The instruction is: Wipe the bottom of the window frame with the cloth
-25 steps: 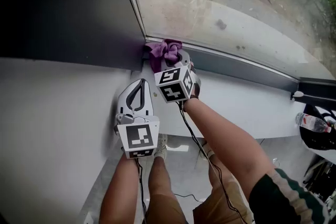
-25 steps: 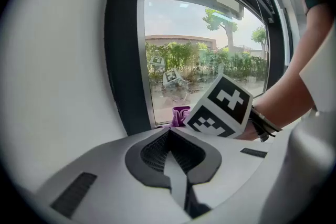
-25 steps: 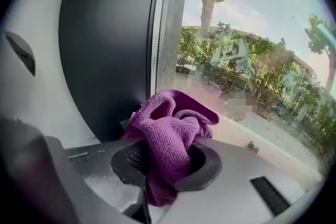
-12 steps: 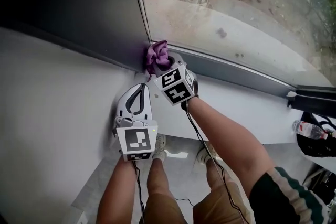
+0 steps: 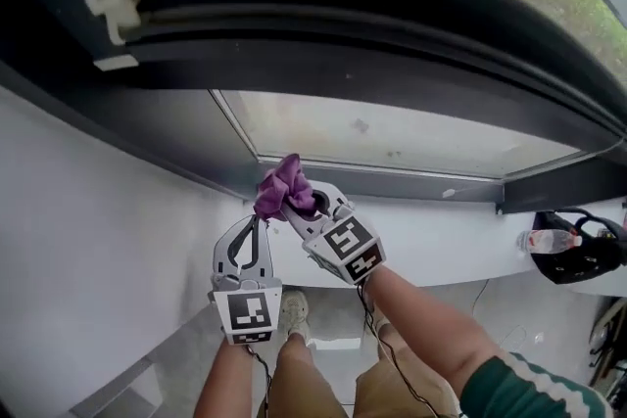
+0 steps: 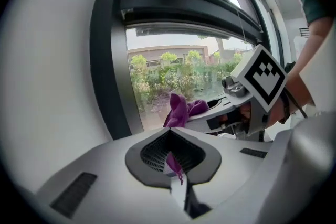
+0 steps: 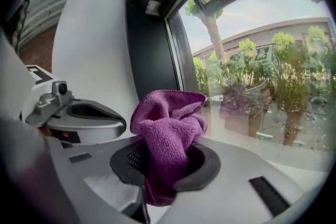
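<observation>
A crumpled purple cloth (image 5: 284, 186) is bunched in my right gripper (image 5: 299, 206), which is shut on it and holds it in the air just below the window's lower left corner. In the right gripper view the cloth (image 7: 168, 134) spills out over the jaws and hides them. The window frame's bottom rail (image 5: 392, 173) runs dark grey along the glass, a little behind the cloth. My left gripper (image 5: 257, 222) is shut, close beside the cloth at its left, apart from it. In the left gripper view a small purple shred (image 6: 174, 164) shows at its jaws.
A white sill (image 5: 451, 240) lies under the frame, and a white wall (image 5: 98, 240) fills the left. A water bottle (image 5: 544, 240) and a black bag (image 5: 588, 259) sit at the right end. A white latch (image 5: 113, 10) is on the upper frame. The person's legs are below.
The right gripper has lifted the cloth off the frame's bottom left corner and drawn it back. The head view has tilted upward. The left gripper has stayed beside it.
</observation>
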`<action>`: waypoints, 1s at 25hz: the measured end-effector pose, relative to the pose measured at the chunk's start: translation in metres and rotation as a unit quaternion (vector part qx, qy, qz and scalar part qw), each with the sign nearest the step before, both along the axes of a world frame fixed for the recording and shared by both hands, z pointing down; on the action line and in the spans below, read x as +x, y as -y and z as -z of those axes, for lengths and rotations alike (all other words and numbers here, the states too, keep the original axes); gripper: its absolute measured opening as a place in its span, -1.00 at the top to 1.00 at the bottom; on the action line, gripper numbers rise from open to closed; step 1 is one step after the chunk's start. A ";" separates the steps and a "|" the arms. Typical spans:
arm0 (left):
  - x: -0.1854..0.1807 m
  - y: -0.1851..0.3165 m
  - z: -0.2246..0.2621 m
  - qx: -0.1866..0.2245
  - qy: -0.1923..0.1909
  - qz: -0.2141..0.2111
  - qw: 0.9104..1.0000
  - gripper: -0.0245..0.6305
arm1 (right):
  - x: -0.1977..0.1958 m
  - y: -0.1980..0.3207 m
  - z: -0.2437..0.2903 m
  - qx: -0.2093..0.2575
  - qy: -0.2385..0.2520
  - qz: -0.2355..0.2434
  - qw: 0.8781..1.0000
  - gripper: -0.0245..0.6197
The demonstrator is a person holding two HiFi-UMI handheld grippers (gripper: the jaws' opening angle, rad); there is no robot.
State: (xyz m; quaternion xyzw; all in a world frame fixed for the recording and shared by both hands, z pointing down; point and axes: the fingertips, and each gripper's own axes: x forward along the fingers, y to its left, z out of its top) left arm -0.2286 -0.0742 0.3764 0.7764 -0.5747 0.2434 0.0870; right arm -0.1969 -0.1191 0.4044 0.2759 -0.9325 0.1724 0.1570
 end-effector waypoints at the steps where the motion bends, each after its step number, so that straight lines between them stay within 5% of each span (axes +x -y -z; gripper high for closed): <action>1: 0.002 -0.003 0.017 0.007 -0.001 -0.005 1.000 0.91 | 0.004 -0.005 0.024 0.009 0.010 -0.004 1.000 0.63; 10: 0.048 -0.039 0.176 0.047 -0.072 -0.065 0.994 0.91 | 0.061 -0.065 0.219 0.081 0.084 -0.042 0.992 0.63; 14: 0.055 -0.047 0.242 0.067 -0.055 -0.090 0.992 0.91 | 0.091 -0.086 0.284 0.118 0.097 -0.051 0.987 0.63; 21: 0.119 -0.059 0.337 0.121 -0.072 -0.116 0.983 0.91 | 0.156 -0.118 0.340 0.158 0.093 -0.068 0.981 0.63; 25: 0.172 -0.066 0.361 0.146 -0.079 -0.167 0.972 0.91 | 0.198 -0.133 0.361 0.167 0.099 -0.100 0.976 0.63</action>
